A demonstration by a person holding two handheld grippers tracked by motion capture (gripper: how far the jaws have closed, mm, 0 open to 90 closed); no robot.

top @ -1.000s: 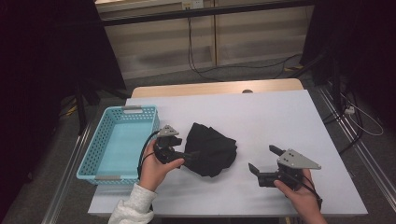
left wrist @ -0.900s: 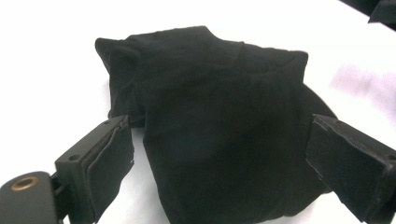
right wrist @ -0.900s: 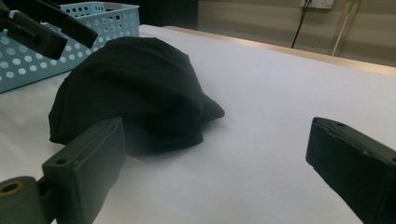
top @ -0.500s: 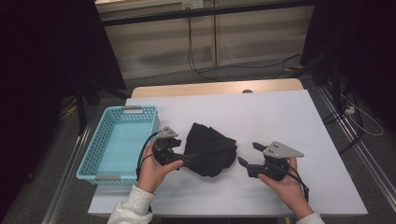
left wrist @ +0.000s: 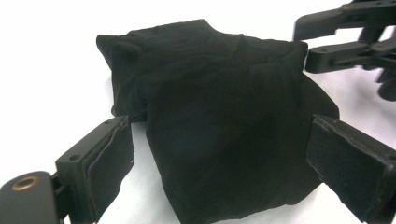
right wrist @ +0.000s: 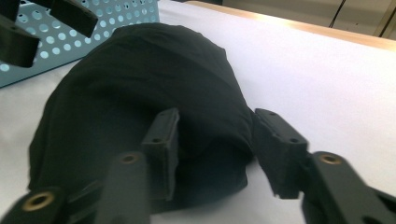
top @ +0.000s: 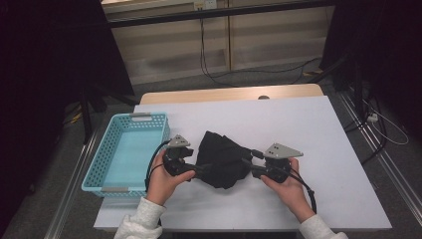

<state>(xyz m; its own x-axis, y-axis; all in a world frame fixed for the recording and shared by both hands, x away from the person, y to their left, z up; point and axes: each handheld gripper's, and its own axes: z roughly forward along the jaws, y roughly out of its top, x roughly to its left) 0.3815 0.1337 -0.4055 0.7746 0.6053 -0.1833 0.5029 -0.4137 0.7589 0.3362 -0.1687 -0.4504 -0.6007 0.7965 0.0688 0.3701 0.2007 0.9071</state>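
High view: the crumpled black cloth garment [top: 222,158] lies at the frame's lower centre on the white counter [top: 318,134], right of the perforated turquoise plastic basket [top: 130,149]. The right claw [top: 250,165] has slid in from the lower right since a second ago, so a two-sided grasp looks close.

Left gripper view: the left claw [left wrist: 243,175] stands apart around the soft, matte folds.

Right gripper view: its jaws, just closing, straddle a bulging edge without pressing yet.

White-topped table [top: 318,134] with a bare wooden strip along the far edge. Lying directly on it: crumpled black cloth [top: 221,159] near the front middle, and a light-blue perforated basket [top: 124,149] at the left edge, just beside the cloth. Right half of the top bare and white.
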